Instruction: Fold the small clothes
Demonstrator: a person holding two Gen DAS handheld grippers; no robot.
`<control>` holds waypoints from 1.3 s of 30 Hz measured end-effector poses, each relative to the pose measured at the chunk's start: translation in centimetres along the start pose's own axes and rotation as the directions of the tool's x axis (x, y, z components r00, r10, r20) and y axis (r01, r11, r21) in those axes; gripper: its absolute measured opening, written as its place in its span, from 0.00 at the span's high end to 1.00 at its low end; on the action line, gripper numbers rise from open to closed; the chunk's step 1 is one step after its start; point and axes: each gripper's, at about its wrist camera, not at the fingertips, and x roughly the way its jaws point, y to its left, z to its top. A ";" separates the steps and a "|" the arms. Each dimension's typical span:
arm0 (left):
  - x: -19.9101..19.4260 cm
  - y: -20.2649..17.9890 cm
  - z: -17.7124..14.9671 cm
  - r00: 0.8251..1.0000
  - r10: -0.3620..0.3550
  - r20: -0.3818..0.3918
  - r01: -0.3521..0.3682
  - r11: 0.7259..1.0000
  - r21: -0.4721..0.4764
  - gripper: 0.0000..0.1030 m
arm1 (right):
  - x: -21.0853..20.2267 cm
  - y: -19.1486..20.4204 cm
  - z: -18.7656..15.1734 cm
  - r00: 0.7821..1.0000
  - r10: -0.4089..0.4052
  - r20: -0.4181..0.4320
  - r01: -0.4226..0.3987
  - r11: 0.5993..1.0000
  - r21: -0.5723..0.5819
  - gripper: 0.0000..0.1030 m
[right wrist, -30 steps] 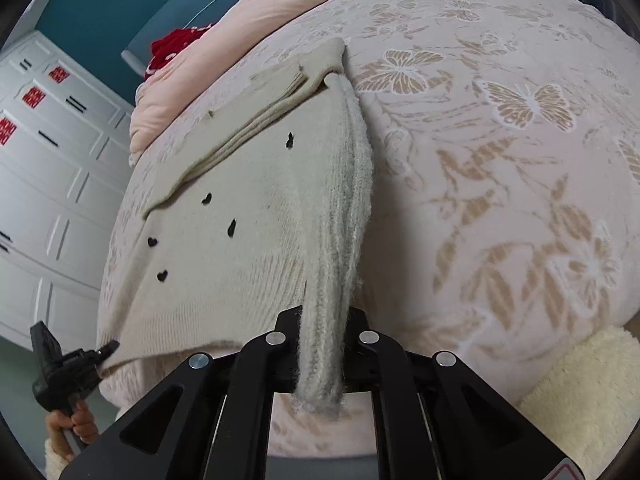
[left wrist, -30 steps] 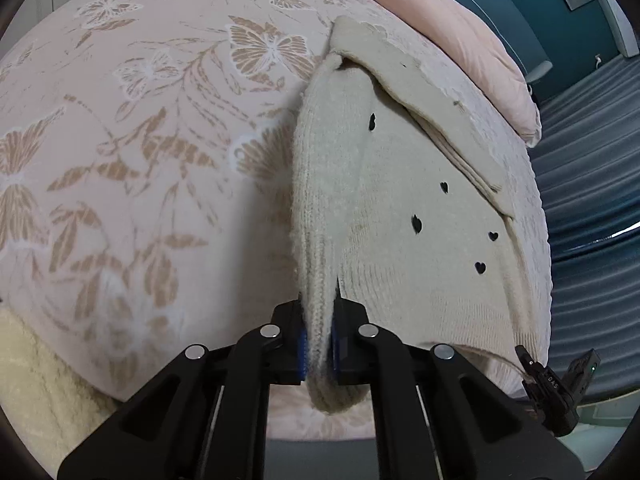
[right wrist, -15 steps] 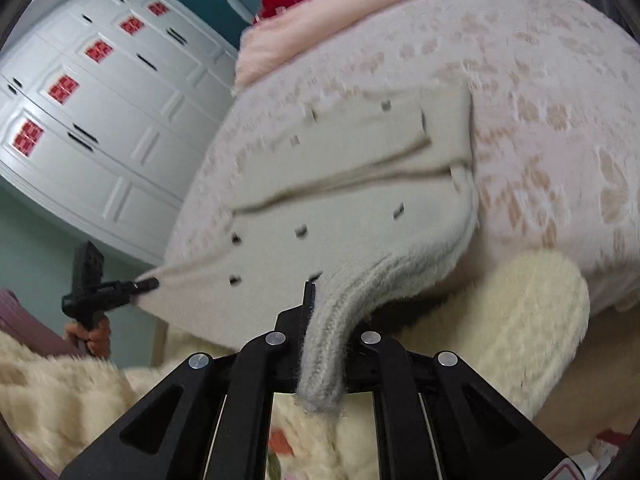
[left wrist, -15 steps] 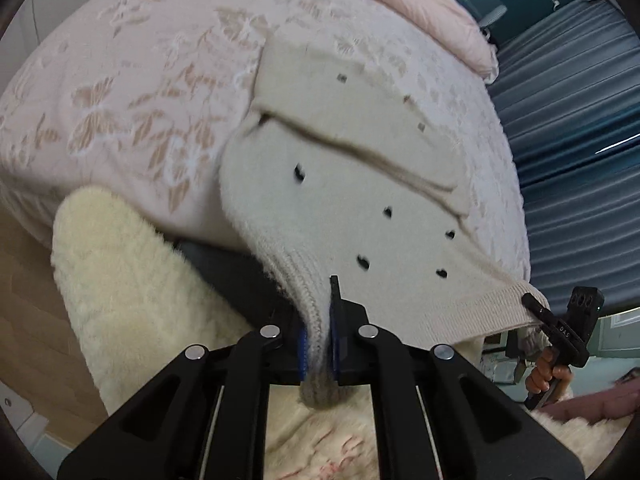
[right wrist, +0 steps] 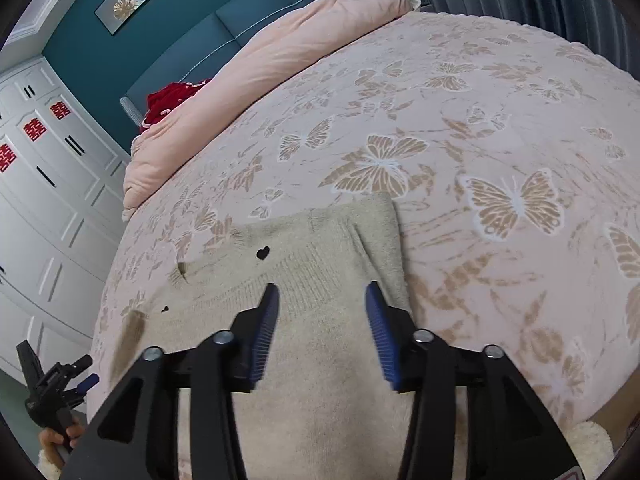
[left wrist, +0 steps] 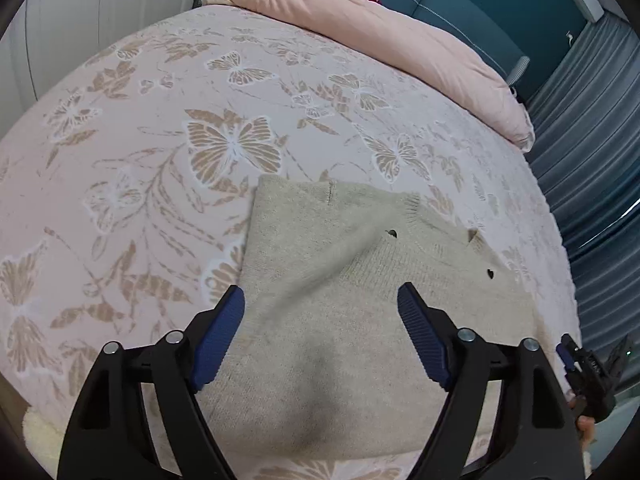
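Observation:
A cream knitted sweater [left wrist: 328, 320] with small black hearts lies folded over itself on the butterfly bedspread [left wrist: 160, 160], close to the bed's near edge. My left gripper [left wrist: 320, 292] hovers over its near left part. Its jaws are opening wide and the blue pads [left wrist: 224, 328] touch no cloth. My right gripper [right wrist: 323, 286] stands over the sweater [right wrist: 320, 360] at its near right part. Its jaws are also opening, and the knit lies below them, not pinched. Each gripper shows in the other's view: the right gripper [left wrist: 592, 368] at the far right, the left gripper [right wrist: 52, 388] at the lower left.
A rolled pink duvet [left wrist: 380, 32] and a red cloth [right wrist: 168, 100] lie at the head of the bed by the teal headboard [right wrist: 192, 36]. White wardrobe doors [right wrist: 48, 184] stand on one side, grey curtains [left wrist: 600, 160] on the other. A fluffy cream rug [right wrist: 588, 444] lies below the bed's edge.
Both grippers were shut on the sweater's hem, pulled it back off the bed's edge, then carried it forward over itself. Both have since let go and stand open.

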 end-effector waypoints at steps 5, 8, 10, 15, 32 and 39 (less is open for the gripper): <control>0.7 0.8 0.4 1.000 0.003 -0.009 -0.003 1.000 0.019 0.11 | 0.7 -0.2 0.0 0.998 -0.056 -0.006 0.055 0.993 -0.102 0.32; 3.2 0.1 1.4 0.999 0.006 -0.039 -0.004 0.998 0.063 0.11 | 2.6 -0.2 0.6 0.997 -0.066 -0.041 0.062 0.994 -0.094 0.32; 5.2 -0.3 2.0 0.997 0.008 -0.077 -0.001 0.996 0.085 0.11 | 4.3 -0.1 1.2 0.993 -0.098 -0.064 0.091 0.991 -0.101 0.32; 8.3 -1.5 2.6 0.992 -0.007 -0.126 0.022 0.993 0.114 0.40 | 7.5 0.3 1.6 0.985 -0.110 -0.133 0.100 0.992 -0.079 0.32; -3.9 -5.6 7.3 0.989 -0.100 0.105 0.077 0.976 0.202 0.94 | -3.0 5.0 7.0 0.985 0.136 0.109 -0.122 0.984 -0.130 0.91; 9.6 -3.9 8.8 0.992 0.122 -0.044 -0.114 0.981 0.156 0.91 | 11.0 0.7 6.8 0.975 -0.182 -0.128 0.174 0.982 -0.070 0.85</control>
